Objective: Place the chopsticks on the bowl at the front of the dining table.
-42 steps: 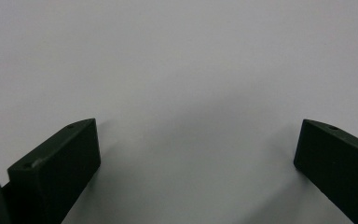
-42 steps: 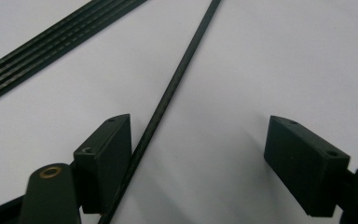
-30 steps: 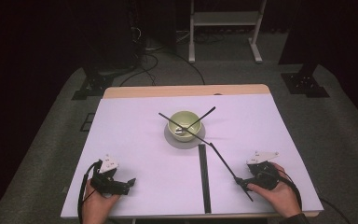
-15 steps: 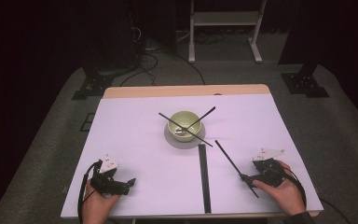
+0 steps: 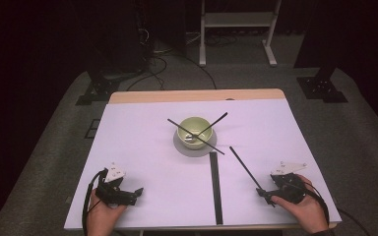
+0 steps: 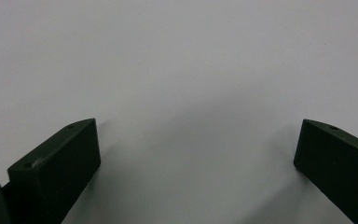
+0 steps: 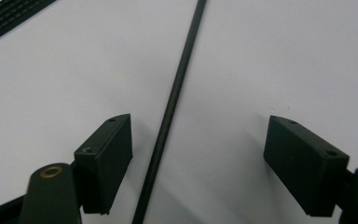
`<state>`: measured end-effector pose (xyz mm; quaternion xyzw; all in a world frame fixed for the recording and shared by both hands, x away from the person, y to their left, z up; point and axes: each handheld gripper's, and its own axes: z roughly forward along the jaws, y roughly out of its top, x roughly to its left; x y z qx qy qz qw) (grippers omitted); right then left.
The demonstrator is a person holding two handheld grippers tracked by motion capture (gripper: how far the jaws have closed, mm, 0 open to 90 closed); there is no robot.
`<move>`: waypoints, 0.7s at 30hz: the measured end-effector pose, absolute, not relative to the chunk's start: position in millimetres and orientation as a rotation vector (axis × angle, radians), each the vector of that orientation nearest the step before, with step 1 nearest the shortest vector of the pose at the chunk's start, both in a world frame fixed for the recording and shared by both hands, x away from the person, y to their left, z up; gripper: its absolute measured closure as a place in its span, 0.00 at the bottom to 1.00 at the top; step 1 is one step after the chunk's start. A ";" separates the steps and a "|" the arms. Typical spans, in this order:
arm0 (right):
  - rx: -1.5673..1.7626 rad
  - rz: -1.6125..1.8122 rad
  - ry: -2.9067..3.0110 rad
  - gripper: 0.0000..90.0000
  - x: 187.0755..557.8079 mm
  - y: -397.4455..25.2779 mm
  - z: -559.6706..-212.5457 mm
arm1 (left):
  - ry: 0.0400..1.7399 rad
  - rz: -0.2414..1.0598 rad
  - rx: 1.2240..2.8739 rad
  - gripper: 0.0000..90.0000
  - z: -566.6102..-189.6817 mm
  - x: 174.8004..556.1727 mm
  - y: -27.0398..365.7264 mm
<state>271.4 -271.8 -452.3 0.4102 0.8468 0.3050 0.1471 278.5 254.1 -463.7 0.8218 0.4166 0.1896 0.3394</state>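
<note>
A pale green bowl (image 5: 194, 129) stands on a grey saucer (image 5: 187, 149) at the table's middle, with two black sticks (image 5: 197, 134) crossed over its rim. A third black stick (image 5: 246, 169) (image 7: 175, 100) lies on the white table, running from right of the saucer down to my right gripper (image 5: 263, 193) (image 7: 200, 140). That gripper is open, low over the table, with the stick's near end lying between its jaws and touching neither. My left gripper (image 5: 137, 192) (image 6: 198, 154) is open at the front left, over bare table.
A flat black strip (image 5: 215, 187) lies on the white table (image 5: 142, 142), running from below the saucer to the front edge, between the two hands. A wooden band (image 5: 197, 95) edges the table's far side. Dark stands and cables sit on the floor beyond.
My right hand and the third stick have shifted to the right, away from the bowl. The left hand has stayed still.
</note>
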 end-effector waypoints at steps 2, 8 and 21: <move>1.182 0.874 2.434 0.25 268.7 -275.0 -452.3 | 1.085 0.493 2.140 0.00 -463.7 278.5 254.1; 1.212 0.876 2.409 0.25 263.2 -287.5 -451.4 | 1.085 0.493 2.140 0.00 -463.7 278.6 254.1; 1.264 0.856 2.368 0.25 269.5 -304.8 -451.7 | 1.085 0.493 2.140 0.00 -463.7 278.5 254.1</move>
